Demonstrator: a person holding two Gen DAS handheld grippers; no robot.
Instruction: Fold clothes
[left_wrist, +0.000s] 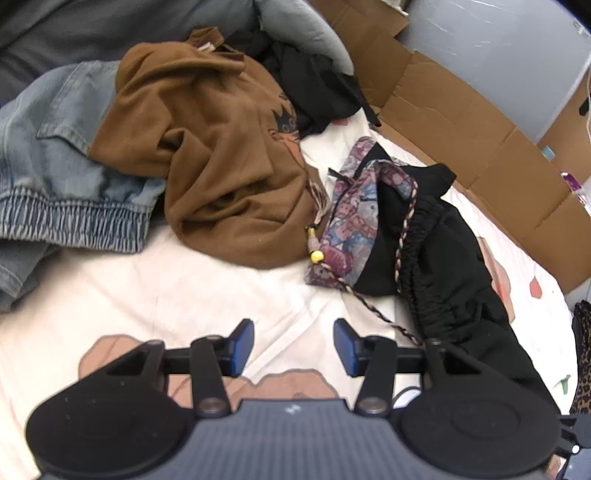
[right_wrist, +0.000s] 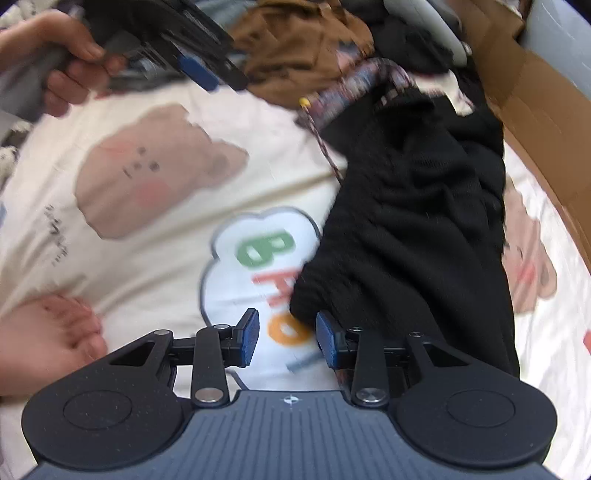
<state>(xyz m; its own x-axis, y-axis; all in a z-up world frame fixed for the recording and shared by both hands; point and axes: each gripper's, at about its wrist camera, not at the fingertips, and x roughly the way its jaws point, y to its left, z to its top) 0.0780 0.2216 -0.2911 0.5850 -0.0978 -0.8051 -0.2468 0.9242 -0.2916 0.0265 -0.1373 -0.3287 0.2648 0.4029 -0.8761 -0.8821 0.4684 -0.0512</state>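
Observation:
A black garment (left_wrist: 447, 266) with a patterned purple lining (left_wrist: 351, 221) and a braided drawstring (left_wrist: 373, 306) lies crumpled on the cream bed sheet (left_wrist: 184, 288). My left gripper (left_wrist: 293, 349) is open above the sheet, just left of the garment, holding nothing. In the right wrist view the same black garment (right_wrist: 417, 206) stretches toward me. My right gripper (right_wrist: 287, 338) is open, and a black fabric corner (right_wrist: 314, 299) sits just beyond its right finger. The left gripper (right_wrist: 195, 70) shows at the top left, held by a hand (right_wrist: 70, 55).
A brown hoodie (left_wrist: 207, 158) and blue denim clothes (left_wrist: 55, 177) are heaped at the back left. Flattened cardboard (left_wrist: 461, 122) lines the bed's right side. A bare foot (right_wrist: 44, 339) rests on the sheet at the left. The sheet carries bear prints (right_wrist: 155, 170).

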